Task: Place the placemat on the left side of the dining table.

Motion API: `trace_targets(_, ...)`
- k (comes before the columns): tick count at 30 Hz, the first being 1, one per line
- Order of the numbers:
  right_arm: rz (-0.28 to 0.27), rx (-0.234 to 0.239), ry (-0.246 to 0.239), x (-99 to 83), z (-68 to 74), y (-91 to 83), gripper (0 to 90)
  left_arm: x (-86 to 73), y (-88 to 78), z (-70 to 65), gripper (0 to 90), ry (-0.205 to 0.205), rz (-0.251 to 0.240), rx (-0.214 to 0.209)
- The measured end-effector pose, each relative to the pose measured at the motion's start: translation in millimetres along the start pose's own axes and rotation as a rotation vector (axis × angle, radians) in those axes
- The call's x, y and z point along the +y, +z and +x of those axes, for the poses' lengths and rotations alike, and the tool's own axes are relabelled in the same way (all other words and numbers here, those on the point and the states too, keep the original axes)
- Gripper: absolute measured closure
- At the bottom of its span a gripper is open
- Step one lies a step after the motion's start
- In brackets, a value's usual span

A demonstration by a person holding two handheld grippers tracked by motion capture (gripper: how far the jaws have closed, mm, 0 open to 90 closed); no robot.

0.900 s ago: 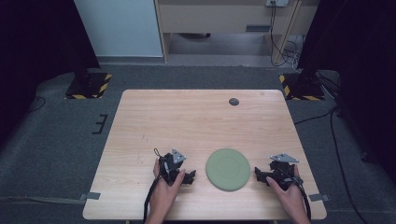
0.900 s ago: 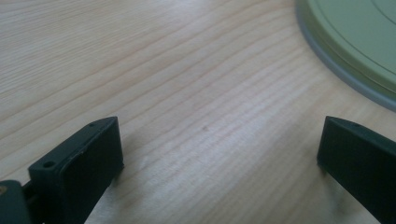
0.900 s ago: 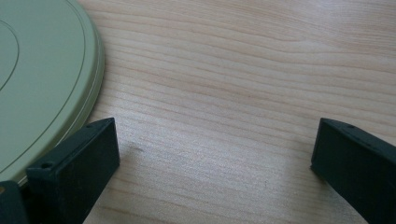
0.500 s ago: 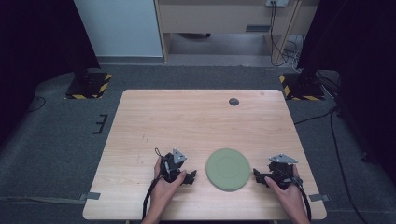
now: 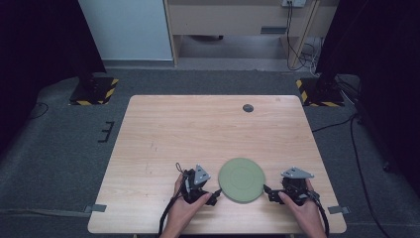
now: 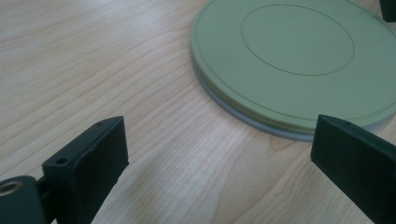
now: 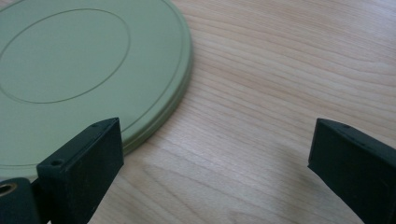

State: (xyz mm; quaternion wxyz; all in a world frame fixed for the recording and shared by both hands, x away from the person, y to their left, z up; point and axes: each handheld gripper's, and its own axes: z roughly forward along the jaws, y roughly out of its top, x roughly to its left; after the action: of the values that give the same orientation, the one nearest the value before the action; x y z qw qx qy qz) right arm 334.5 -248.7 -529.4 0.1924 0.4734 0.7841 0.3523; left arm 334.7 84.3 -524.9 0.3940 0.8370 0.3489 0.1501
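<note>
Since the earlier frames: little change, both hands settled slightly nearer the table's (image 5: 148,129) front edge. Left gripper (image 5: 212,196) and right gripper (image 5: 268,194): jaws wide apart, holding nothing. Green round plate (image 5: 241,179): flat between them, near the front edge; circular, no long axis or heading. Risk, judged: low rim may slide or skid off the edge if nudged unevenly.

Light wooden rectangular table (image 5: 213,134) being surrounded by dark grey carpeted floor (image 5: 59,144). Pale blue-white panel (image 5: 126,27) and light wooden cabinet (image 5: 237,17) being seen beyond far edge. Two black stand bases with yellow-black hazard stripes (image 5: 94,89) being placed at far corners. Black cables (image 5: 302,47) being trailed over floor. Sides being left in darkness.
</note>
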Motion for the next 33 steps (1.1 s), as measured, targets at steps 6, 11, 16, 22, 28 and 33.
trace_targets(6, 0.003, 0.007, -0.017, -0.2, 3.1, 0.8, 4.0, 4.2, 9.1, -13.8, 3.8, 0.039, 0.002, -0.003)
trace_targets(11, 0.008, 0.014, -0.016, -0.4, 3.2, 0.4, 4.3, 6.1, 16.3, -17.5, 3.4, 0.042, 0.017, 0.009)
trace_targets(16, 0.009, 0.017, -0.016, -0.4, 4.3, 0.2, 4.4, 6.2, 16.6, -16.3, 2.3, 0.031, 0.018, 0.01)
trace_targets(22, 0.003, -0.003, -0.005, 0.0, 5.0, 1.4, 3.5, 8.0, 18.3, -16.3, 1.6, 0.032, 0.017, 0.038)
trace_targets(28, 0.0, -0.027, 0.011, 1.4, 5.2, 4.4, 1.5, 8.7, 20.0, -14.4, 1.5, 0.026, 0.011, 0.055)
trace_targets(33, -0.003, -0.032, 0.016, 2.2, 5.5, 4.8, 4.1, 9.1, 20.0, -14.9, 2.5, 0.033, 0.005, 0.069)
